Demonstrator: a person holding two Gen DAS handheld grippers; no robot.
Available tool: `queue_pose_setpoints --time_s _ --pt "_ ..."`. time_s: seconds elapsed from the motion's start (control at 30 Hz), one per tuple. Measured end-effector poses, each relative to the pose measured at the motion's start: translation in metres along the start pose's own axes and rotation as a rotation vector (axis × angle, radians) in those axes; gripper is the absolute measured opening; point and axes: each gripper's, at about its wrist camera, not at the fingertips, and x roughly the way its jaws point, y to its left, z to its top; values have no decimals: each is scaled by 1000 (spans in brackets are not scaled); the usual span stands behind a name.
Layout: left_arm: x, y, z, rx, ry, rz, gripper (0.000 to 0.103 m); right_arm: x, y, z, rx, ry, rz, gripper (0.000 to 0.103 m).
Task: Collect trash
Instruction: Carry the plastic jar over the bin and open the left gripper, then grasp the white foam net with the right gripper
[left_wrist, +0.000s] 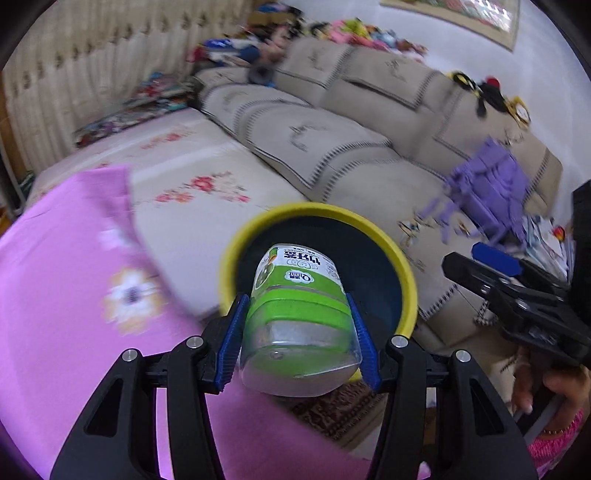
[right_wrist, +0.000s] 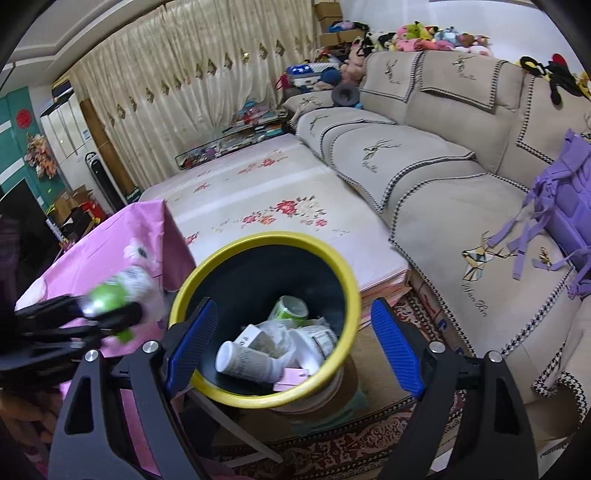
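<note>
My left gripper (left_wrist: 297, 332) is shut on a clear plastic bottle with a green label (left_wrist: 295, 314) and holds it just in front of the yellow-rimmed dark bin (left_wrist: 314, 212). The right wrist view shows that bottle (right_wrist: 118, 295) blurred at the left, beside the bin's rim (right_wrist: 266, 238). My right gripper (right_wrist: 295, 339) is open and empty, hovering above the bin. Inside the bin lie a white paper cup (right_wrist: 240, 360), crumpled plastic (right_wrist: 277, 338) and a green-labelled container (right_wrist: 290, 308). The right gripper (left_wrist: 491, 273) also shows at the right of the left wrist view.
A table with a pink flowered cloth (right_wrist: 122, 254) stands left of the bin. A floral-covered low table (right_wrist: 277, 199) lies behind it. A beige sofa (right_wrist: 443, 177) with a purple backpack (right_wrist: 565, 199) runs along the right. A patterned rug (right_wrist: 351, 443) covers the floor.
</note>
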Motion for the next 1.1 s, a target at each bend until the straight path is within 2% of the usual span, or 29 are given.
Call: queue_pose_setpoints --time_s 0.2,0.27,0.33,0.5,0.63,0.73,0.83,0.87,0.97,1.03,1.1 --pt "56 -16 16 29 80 3 54 -9 -24 -1 36 -25 -64 81" --pt "68 -14 21 30 87 20 74 -12 -32 -1 50 -32 -83 81" --pt "68 -13 22 33 71 39 79 -14 -37 -1 62 -36 -90 81" --pt "31 5 20 3 -5 32 80 -18 -34 -2 63 -41 -84 81" --pt "-35 42 -1 -45 -137 75 89 -17 -12 1 20 -42 -58 81" --pt "-89 87 -31 -108 -218 144 90 -14 15 5 -26 -37 -20 81" --pt "-140 134 -72 -168 -276 258 91 -7 51 11 -82 -15 60 81" --pt "-161 155 -94 -193 -298 329 92 -5 63 14 -101 -8 83 81" --pt "-203 200 -144 -255 -336 456 92 3 121 21 -189 15 184 81" --pt "-227 236 -183 -302 -331 577 92 10 170 25 -258 35 254 81" --pt "-243 260 -212 -338 -314 651 92 14 223 25 -329 51 326 81"
